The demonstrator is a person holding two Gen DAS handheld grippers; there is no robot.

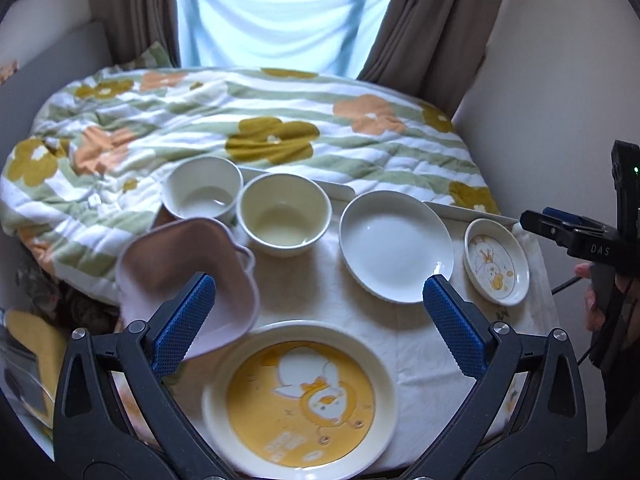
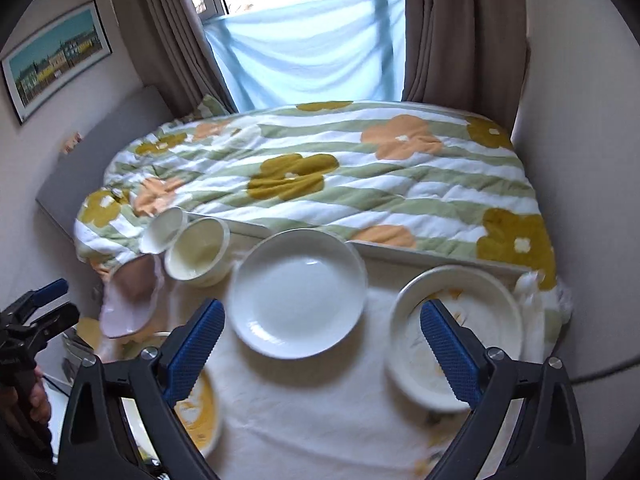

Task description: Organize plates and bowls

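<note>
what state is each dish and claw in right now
left claw: open, nothing between its pads
right claw: open, holding nothing
pink bowl: tilted, empty
white bowl: upright, empty
cream bowl: upright, empty
white plate: flat, empty
small duck dish: flat, empty
large duck plate: flat, empty
curtains: drawn apart

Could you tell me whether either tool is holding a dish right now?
No. The left tool and right tool both stand open with nothing between their pads.
</note>
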